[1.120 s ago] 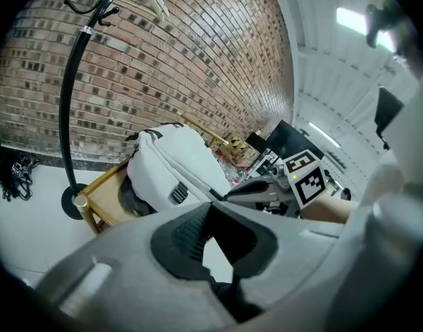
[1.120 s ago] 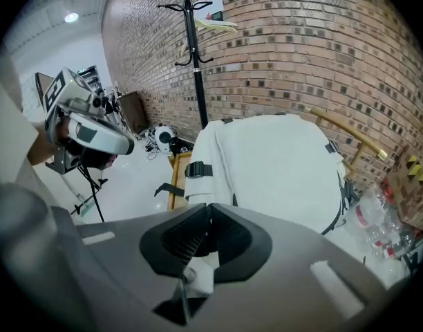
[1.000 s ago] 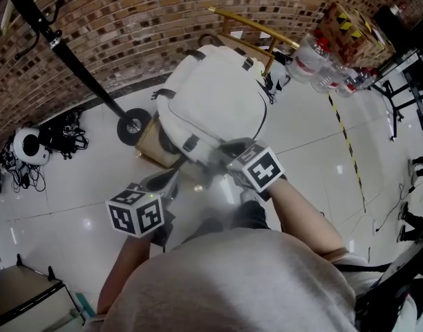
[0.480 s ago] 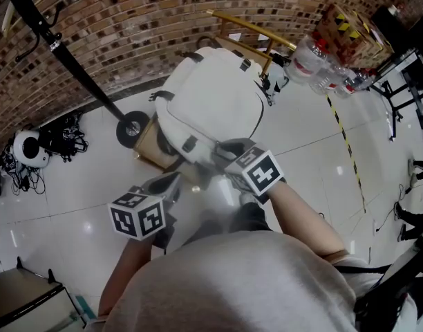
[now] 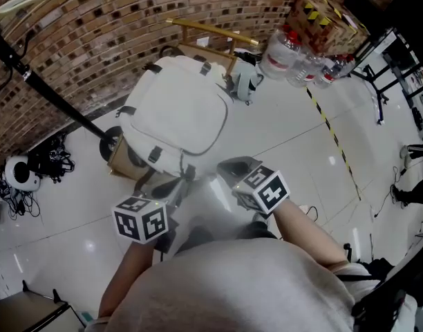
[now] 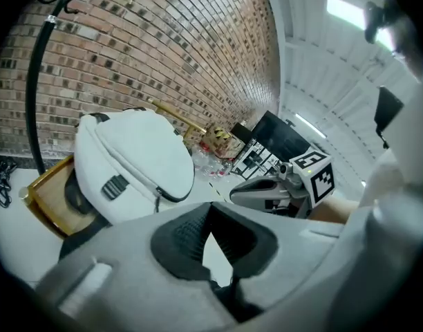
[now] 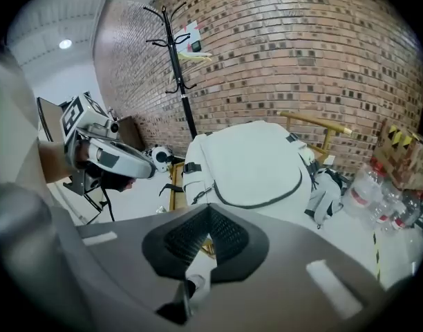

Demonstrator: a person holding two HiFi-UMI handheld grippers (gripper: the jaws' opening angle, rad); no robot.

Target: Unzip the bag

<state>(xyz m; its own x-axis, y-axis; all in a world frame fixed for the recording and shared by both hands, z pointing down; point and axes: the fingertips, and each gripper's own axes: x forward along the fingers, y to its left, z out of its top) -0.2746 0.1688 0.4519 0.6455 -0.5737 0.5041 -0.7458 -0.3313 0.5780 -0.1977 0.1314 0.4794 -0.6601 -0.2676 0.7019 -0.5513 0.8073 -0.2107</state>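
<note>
The left gripper [image 6: 210, 209] has its jaws pressed together on nothing. The right gripper [image 7: 210, 209] has just closed its jaws, also empty. Both are short of the white fabric backpack [image 5: 177, 113] on the wooden chair [image 5: 121, 161]. Its dark zip [image 7: 260, 205] looks shut, so unzipping hasn't begun.

The white backpack [image 5: 173, 120] hides most of the wooden chair [image 5: 119, 164] beneath it, leaving only corners showing.
</note>
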